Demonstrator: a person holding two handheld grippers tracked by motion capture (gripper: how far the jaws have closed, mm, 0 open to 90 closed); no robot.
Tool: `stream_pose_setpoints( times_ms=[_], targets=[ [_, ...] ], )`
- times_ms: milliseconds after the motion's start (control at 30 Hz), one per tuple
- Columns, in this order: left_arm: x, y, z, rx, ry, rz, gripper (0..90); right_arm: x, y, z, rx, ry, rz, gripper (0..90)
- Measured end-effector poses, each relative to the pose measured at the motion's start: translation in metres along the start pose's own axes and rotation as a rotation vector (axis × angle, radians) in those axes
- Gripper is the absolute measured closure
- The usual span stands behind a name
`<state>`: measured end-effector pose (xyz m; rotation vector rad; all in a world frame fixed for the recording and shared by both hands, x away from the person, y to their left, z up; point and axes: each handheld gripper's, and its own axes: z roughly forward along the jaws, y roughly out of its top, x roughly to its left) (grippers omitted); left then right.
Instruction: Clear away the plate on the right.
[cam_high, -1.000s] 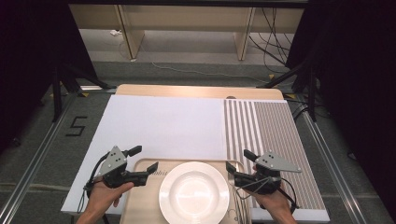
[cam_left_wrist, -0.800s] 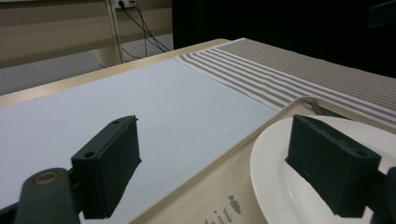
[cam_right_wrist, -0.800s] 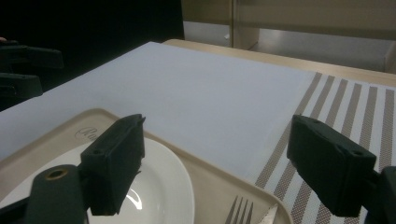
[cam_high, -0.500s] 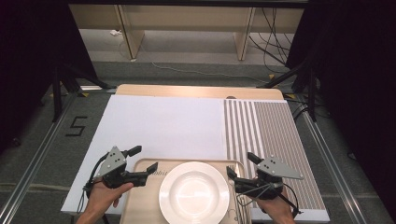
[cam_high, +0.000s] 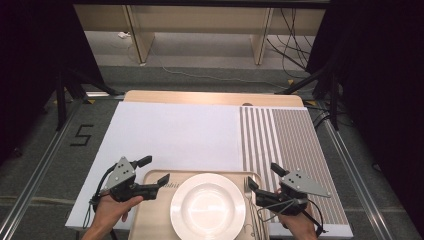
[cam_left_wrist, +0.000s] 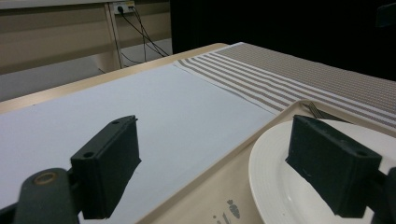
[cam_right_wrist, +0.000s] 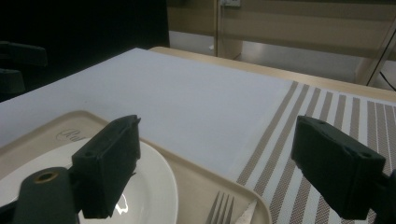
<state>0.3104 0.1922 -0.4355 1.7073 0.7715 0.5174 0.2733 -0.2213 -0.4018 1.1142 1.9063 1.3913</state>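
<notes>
From above, the left gripper (cam_high: 152, 172) and right gripper (cam_high: 262, 177) are flanking the white plate (cam_high: 207, 212) sitting on the beige tray (cam_high: 150, 220), jaws spread wide, grasping nothing. Left gripper view: its jaws are straddling the tray's edge. Right gripper view: jaws have just been opening, a fork (cam_right_wrist: 219, 207) lying beside the plate.

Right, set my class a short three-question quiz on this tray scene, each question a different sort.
1. True or false: the white plate sits on the beige tray.
2. Which utensil lies on the tray right of the plate? A) spoon B) fork C) ladle
3. Fill in: the jaws of the left gripper and the right gripper stand ____.

Key: 1 true; 2 B; 3 open, the right gripper's having just been opening with nothing between them.
</notes>
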Motion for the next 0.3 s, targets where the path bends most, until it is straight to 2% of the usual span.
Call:
stream_pose_setpoints(
  times_ms=[300],
  targets=[
    [-0.0001, -0.0003, 0.0008, -0.007, -0.005, -0.002, 16.0, 0.0002, -0.0007, 0.0011, -0.015, -0.011, 0.006, 16.7]
  ],
)
